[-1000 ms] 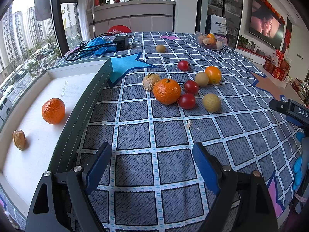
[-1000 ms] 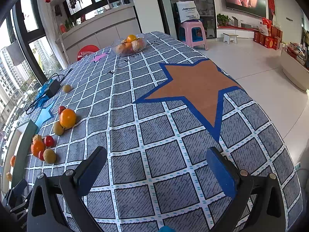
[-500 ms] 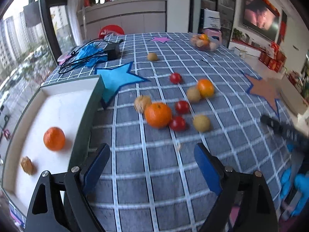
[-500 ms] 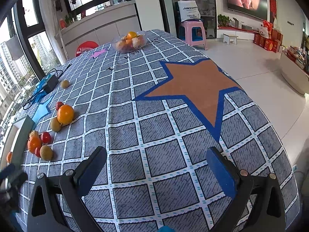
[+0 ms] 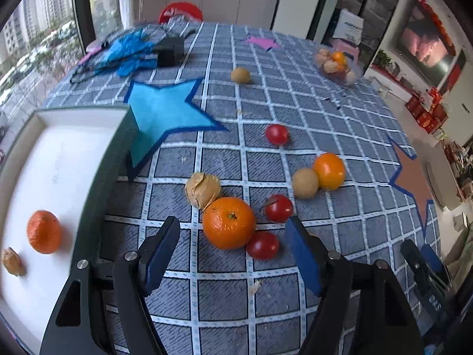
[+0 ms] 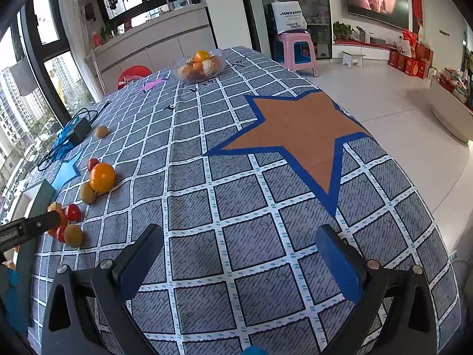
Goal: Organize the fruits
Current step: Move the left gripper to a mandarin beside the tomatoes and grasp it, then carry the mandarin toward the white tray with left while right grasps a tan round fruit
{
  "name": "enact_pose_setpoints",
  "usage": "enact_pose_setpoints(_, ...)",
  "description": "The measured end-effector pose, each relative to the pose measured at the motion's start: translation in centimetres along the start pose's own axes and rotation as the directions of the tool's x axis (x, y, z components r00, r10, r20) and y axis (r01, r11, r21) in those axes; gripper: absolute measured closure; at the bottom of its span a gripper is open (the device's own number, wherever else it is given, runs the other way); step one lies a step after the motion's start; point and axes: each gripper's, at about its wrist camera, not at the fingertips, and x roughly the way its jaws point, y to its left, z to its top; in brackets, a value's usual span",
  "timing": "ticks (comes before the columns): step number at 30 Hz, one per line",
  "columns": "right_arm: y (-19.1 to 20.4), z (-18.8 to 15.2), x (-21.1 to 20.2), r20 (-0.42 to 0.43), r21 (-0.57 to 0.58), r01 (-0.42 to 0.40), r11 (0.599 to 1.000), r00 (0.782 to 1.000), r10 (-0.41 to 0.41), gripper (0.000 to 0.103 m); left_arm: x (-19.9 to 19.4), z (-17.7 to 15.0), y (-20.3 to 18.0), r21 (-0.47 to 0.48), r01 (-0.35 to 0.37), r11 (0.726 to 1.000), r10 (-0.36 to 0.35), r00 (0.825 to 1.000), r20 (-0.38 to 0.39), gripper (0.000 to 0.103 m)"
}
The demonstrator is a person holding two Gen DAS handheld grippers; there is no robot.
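My left gripper [image 5: 232, 226] hovers over a cluster of fruit on the checked tablecloth, its jaws closing. A large orange [image 5: 229, 223] sits between the blue pads with a gap on each side, and a red tomato [image 5: 262, 245] touches it. Around them lie a papery husked fruit [image 5: 202, 189], another tomato [image 5: 278, 208], a tan round fruit [image 5: 305, 182] and a smaller orange [image 5: 329, 171]. The white tray [image 5: 97, 177] on the left holds an orange [image 5: 43, 231] and a husked fruit [image 5: 11, 261]. My right gripper [image 6: 239, 251] stands open over bare cloth.
A lone tomato [image 5: 277, 134] and a tan fruit [image 5: 240, 74] lie farther back. A clear bowl of fruit [image 6: 201, 65] stands at the far end. Blue gloves, a black adapter [image 5: 170, 51] and cables lie at the back left. The table edge runs close on the right.
My left gripper has moved forward over the fruit cluster and its jaws have narrowed, so the large orange now sits between the pads. The right gripper has stayed put.
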Motion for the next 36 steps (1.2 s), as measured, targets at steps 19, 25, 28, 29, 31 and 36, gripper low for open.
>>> enact_pose_setpoints(19,3.0,-0.2,1.4,-0.072,-0.189,0.066,0.980,0.994,-0.081,0.000,-3.5,-5.2,2.9,0.055,0.026,0.998,-0.031,0.996,0.087,0.062)
enact_pose_setpoints(25,7.2,-1.3,0.9,-0.115,-0.243,-0.082,0.967,0.992,0.055,0.000,-5.7,-7.7,3.9,0.091,0.050,0.995,-0.063,0.987,0.149,0.062)
enact_pose_setpoints(28,10.6,-1.9,0.8,-0.134,-0.309,-0.157,0.938,0.984,0.121,0.000,-6.5,-8.3,4.3,0.102,0.053,0.993,-0.071,0.983,0.171,0.062)
enact_pose_setpoints(29,11.9,-2.1,0.8,-0.131,-0.345,-0.159,0.925,0.984,0.121,0.000,-6.8,-8.6,4.4,0.108,0.058,0.992,-0.077,0.981,0.176,0.062)
enact_pose_setpoints(31,14.1,-2.4,0.8,-0.121,-0.409,-0.153,0.900,0.986,0.112,0.000,-7.3,-9.1,4.9,0.119,0.056,0.991,-0.077,0.979,0.186,0.062)
enact_pose_setpoints(36,16.8,-2.2,1.4,-0.124,-0.449,-0.160,0.879,0.985,0.116,0.016,-7.8,-10.1,6.3,0.111,0.078,0.991,-0.098,0.977,0.188,0.062)
